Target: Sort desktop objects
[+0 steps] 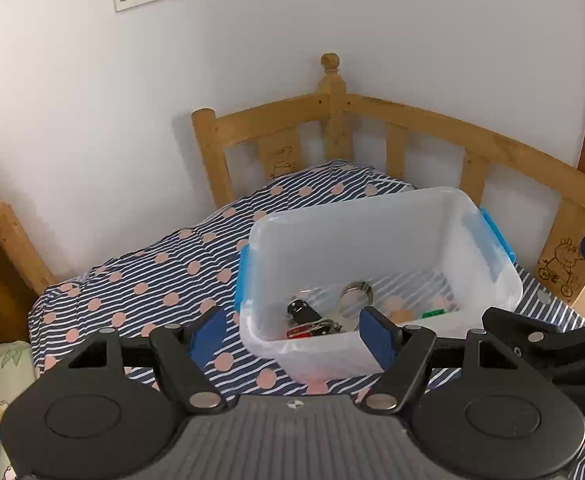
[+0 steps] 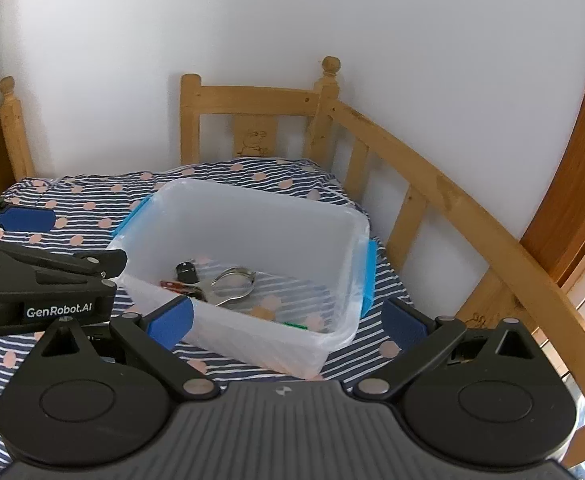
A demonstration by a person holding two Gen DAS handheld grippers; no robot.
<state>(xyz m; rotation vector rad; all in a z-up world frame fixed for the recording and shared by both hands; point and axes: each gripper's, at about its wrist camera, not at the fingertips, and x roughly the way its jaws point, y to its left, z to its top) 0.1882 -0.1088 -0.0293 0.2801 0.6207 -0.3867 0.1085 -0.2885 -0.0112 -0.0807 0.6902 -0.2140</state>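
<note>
Left wrist: both hand-held grippers wide, empty; bin (image 1: 380, 240) near rail (image 1: 472, 136), apparently.

— Was there room to get into the box (image 2: 252, 216)?
— Yes. Its top was open, with nothing over it. Both grippers were spread wide and held nothing.
— What was in the way?
— The wooden rail (image 2: 444, 196) stood close on the box's right and behind it. The wall was just past that. The left gripper (image 2: 32, 280) was beside the box's left side.
— And the bed sheet (image 1: 140, 280)?
— It lay bare left of the box.
</note>
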